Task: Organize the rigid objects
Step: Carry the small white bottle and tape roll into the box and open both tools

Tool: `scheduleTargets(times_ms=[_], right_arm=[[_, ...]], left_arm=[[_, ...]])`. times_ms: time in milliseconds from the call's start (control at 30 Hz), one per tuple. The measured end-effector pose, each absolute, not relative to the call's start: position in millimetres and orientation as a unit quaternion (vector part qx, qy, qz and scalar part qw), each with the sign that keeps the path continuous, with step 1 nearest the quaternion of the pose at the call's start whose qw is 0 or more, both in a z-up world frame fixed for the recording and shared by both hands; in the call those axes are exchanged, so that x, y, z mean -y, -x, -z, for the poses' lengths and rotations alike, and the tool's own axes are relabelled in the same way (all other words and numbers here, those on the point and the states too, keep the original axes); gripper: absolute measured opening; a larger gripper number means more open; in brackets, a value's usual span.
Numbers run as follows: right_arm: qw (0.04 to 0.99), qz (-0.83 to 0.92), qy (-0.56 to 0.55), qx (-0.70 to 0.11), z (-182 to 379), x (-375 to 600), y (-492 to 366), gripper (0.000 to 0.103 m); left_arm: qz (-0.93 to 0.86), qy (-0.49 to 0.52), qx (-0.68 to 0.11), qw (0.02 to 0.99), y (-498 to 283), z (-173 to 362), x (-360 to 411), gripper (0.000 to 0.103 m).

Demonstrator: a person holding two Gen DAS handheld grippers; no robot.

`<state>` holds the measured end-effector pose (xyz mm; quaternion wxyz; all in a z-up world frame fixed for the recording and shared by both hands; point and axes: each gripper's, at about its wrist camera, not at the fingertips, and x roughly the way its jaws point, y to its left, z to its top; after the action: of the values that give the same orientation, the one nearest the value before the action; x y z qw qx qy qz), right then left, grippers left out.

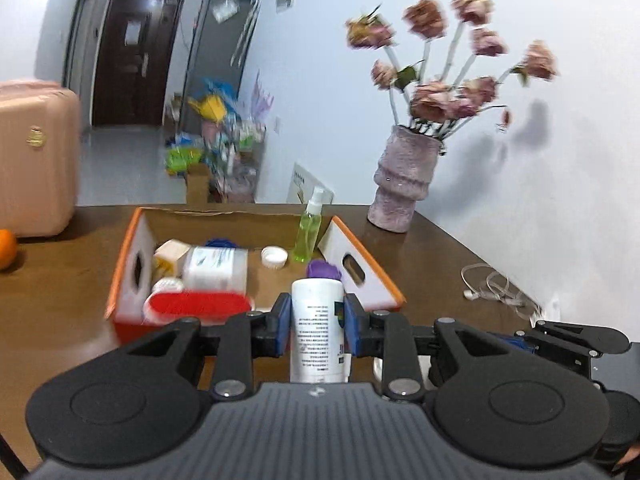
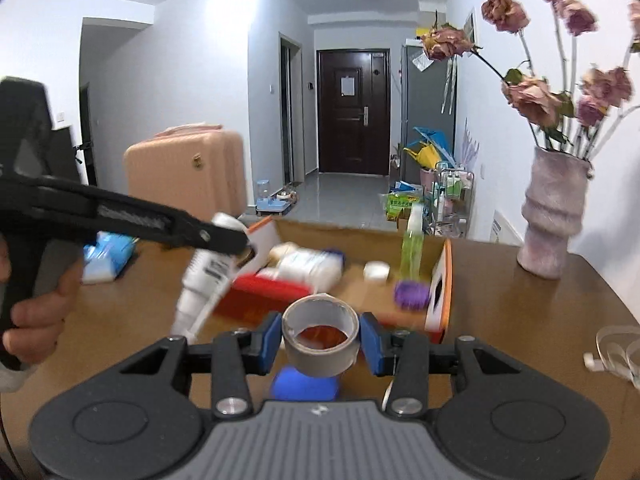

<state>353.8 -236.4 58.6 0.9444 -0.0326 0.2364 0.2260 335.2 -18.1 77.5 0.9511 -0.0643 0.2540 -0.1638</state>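
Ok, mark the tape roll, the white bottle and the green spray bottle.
tape roll (image 2: 320,334): right wrist view, its grey outer band.
white bottle (image 1: 318,328): left wrist view, its printed label.
green spray bottle (image 1: 307,236): left wrist view, its green body.

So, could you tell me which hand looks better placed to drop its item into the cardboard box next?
Probably the left. Its gripper holds the white bottle right at the near edge of the box, as the right wrist view shows. The right gripper, holding the tape roll, sits slightly further back.
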Motion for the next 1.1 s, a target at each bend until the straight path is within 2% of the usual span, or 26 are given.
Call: scheduleTargets(times_ms=[133, 300, 533, 600, 667, 733, 933, 967, 1100], right_arm=[[0.934, -0.221, 0.028, -0.279, -61, 231, -454, 0.042], [0.911, -0.211, -0.003, -0.354, -34, 223, -563, 0.042], [0.894, -0.189, 0.072, -0.399, 12, 188, -624, 0.043], [0.889, -0.201, 0.076, -0.403, 17, 182, -628, 0.044], [0.891, -0.210, 0.070, -0.396, 15, 181, -629, 0.054], [0.896, -0.212, 0.064, -0.386, 9, 185, -624, 0.057], [0.912, -0.203, 0.044, -0.354, -34, 220, -586, 0.057], [0.915, -0.200, 0.045, -0.348, -42, 226, -576, 0.057], [0.929, -0.186, 0.051, -0.316, -75, 250, -519, 0.056]], left_arm=[[0.164, 0.086, -0.308, 0.933, -434, -84, 24, 0.027], [0.137, 0.105, -0.384, 0.907, -553, -48, 30, 0.027], [0.120, 0.072, -0.447, 0.883, -640, 7, 47, 0.029], [0.118, 0.061, -0.447, 0.884, -647, 11, 48, 0.034], [0.119, 0.060, -0.445, 0.886, -648, 10, 48, 0.041], [0.132, 0.057, -0.435, 0.889, -642, 6, 46, 0.045], [0.124, 0.037, -0.388, 0.913, -603, -30, 22, 0.056], [0.127, 0.031, -0.378, 0.917, -591, -37, 17, 0.061], [0.115, -0.007, -0.331, 0.937, -526, -68, -9, 0.069]])
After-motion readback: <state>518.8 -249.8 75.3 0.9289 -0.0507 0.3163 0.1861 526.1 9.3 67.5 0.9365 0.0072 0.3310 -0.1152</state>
